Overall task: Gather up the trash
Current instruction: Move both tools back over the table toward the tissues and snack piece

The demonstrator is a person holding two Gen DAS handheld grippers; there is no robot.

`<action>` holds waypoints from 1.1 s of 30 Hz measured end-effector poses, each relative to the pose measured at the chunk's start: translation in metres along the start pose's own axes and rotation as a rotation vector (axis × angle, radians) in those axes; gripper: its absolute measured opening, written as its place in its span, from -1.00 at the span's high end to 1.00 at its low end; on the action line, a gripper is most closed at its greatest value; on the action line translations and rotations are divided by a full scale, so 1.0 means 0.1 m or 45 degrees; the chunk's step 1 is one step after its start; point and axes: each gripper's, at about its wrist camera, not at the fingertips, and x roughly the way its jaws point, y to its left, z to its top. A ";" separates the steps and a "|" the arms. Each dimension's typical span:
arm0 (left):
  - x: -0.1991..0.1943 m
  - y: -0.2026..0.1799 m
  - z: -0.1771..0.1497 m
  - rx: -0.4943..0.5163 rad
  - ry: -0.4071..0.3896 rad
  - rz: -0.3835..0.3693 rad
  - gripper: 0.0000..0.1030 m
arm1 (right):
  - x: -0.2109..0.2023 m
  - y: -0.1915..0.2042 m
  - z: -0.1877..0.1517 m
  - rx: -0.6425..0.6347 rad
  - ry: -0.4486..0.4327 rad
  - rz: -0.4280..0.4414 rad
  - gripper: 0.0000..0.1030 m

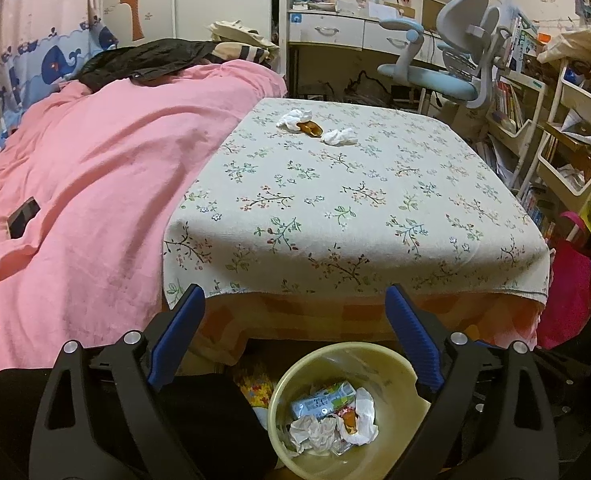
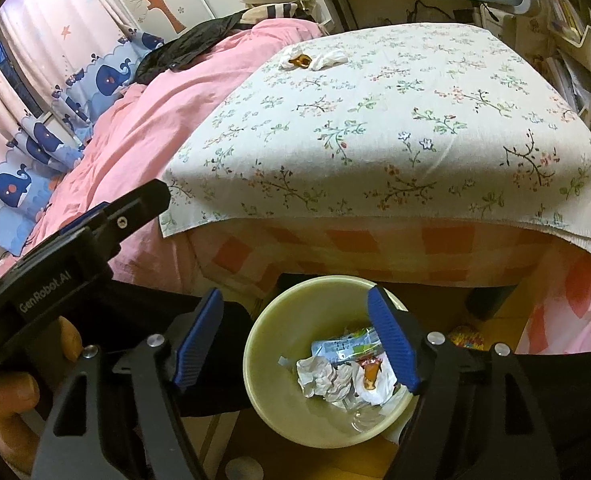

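Note:
A pale yellow bin [image 1: 295,372] [image 2: 271,320] stands on the floor in front of the table and holds crumpled tissues [image 1: 315,432] [image 2: 323,378], a blue-green wrapper [image 1: 321,398] [image 2: 343,346] and an orange scrap. Far back on the floral tablecloth [image 1: 355,200] [image 2: 375,120] lie two crumpled white tissues [image 1: 295,118] [image 1: 340,136] [image 2: 329,58] with an orange peel [image 1: 310,128] [image 2: 299,61] between them. My left gripper [image 1: 295,300] is open and empty above the bin. My right gripper [image 2: 295,304] is open and empty over the bin. The left gripper's body [image 2: 75,240] shows in the right wrist view.
A bed with a pink cover [image 1: 95,168] [image 2: 143,128] runs along the table's left side, a phone [image 1: 23,216] lying on it. A blue-grey desk chair [image 1: 455,60], a desk and white book racks [image 1: 567,120] stand behind and right. A pink bag [image 1: 567,280] sits at the right.

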 end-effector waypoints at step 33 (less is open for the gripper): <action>-0.05 0.22 0.74 -0.031 -0.177 0.066 -0.85 | -0.20 0.01 0.71 -0.139 -0.224 -0.138 -0.44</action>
